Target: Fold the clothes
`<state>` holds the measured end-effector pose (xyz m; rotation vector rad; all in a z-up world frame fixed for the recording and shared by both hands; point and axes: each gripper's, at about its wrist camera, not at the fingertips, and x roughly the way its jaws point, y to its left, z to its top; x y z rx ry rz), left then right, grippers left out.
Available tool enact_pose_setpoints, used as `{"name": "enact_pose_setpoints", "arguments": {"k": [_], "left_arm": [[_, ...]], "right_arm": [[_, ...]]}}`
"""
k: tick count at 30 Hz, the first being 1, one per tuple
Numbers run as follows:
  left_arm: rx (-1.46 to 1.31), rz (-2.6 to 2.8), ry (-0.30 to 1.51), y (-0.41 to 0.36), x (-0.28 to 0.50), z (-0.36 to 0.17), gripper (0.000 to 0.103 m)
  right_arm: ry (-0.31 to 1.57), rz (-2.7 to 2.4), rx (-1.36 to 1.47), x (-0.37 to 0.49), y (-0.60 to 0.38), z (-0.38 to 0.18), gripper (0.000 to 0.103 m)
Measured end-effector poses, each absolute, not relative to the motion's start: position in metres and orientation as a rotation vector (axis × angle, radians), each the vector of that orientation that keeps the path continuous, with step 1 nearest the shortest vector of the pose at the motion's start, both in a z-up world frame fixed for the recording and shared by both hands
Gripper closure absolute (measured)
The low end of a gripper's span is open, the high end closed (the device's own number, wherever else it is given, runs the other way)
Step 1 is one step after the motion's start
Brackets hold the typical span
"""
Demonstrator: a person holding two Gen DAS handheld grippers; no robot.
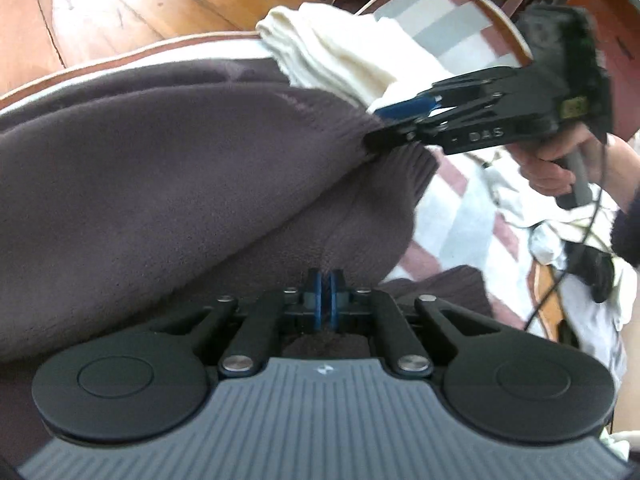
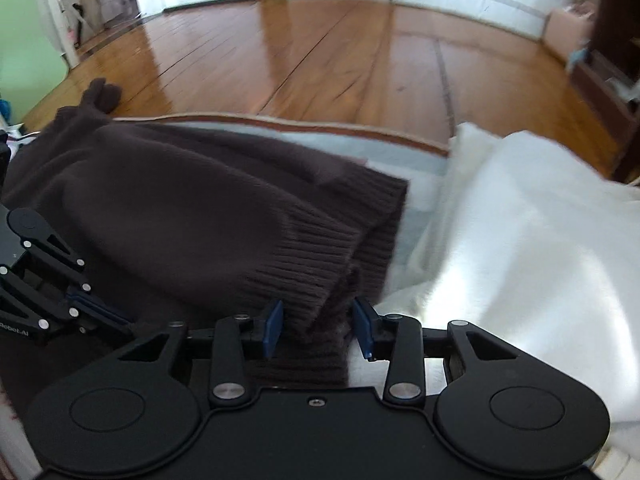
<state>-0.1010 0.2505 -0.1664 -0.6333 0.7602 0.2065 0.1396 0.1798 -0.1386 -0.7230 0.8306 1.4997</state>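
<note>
Your left gripper [image 1: 327, 280] is clamped tight on a pinch of the dark brown knit sweater [image 1: 160, 184], its blue pads pressed together with the wool caught between them, while your right gripper [image 2: 318, 330] stands about half open, the ribbed hem [image 2: 304, 268] hanging between its blue pads [image 2: 274, 328] without either pad visibly pressing on it. The sweater lies heaped on a surface covered with a red, grey and white striped cloth [image 1: 460, 36], just beside a folded cream garment [image 2: 520, 216] that touches or nearly touches its far edge. Expect the knit to handle soft and limp, moderately weighty for clothing, stretching and sagging wherever you lift it instead of holding a line; it will not slip much, since the fuzzy yarn grips the pads, but a thin pinch may pull a single layer away from the rest. The ribbed hem is the firmest, thickest part and the best place to take hold, ideally at the two corners so the body hangs square. The garment looks plum-brown in the left wrist view and nearly black-brown in the right, a fine plain knit with deep vertical ribbing at its edge, doubled over itself in rounded folds. A polished wooden floor [image 2: 320, 52] lies beyond.
</note>
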Motion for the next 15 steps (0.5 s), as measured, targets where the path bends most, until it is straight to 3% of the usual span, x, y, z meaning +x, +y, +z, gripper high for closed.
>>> {"name": "enact_pose_setpoints", "arguments": {"k": [10, 14, 15], "left_arm": [[-0.644, 0.181, 0.752, 0.233, -0.107, -0.165, 0.100], [-0.701, 0.186, 0.748, 0.233, -0.111, -0.173, 0.100], [-0.711, 0.196, 0.745, 0.233, -0.111, -0.173, 0.100]], "right_arm": [[1.053, 1.502, -0.791, 0.140, 0.170, -0.149, 0.060], [1.058, 1.483, -0.680, 0.143, 0.163, -0.161, 0.058], [1.059, 1.511, -0.656, 0.141, 0.162, -0.164, 0.079]]}}
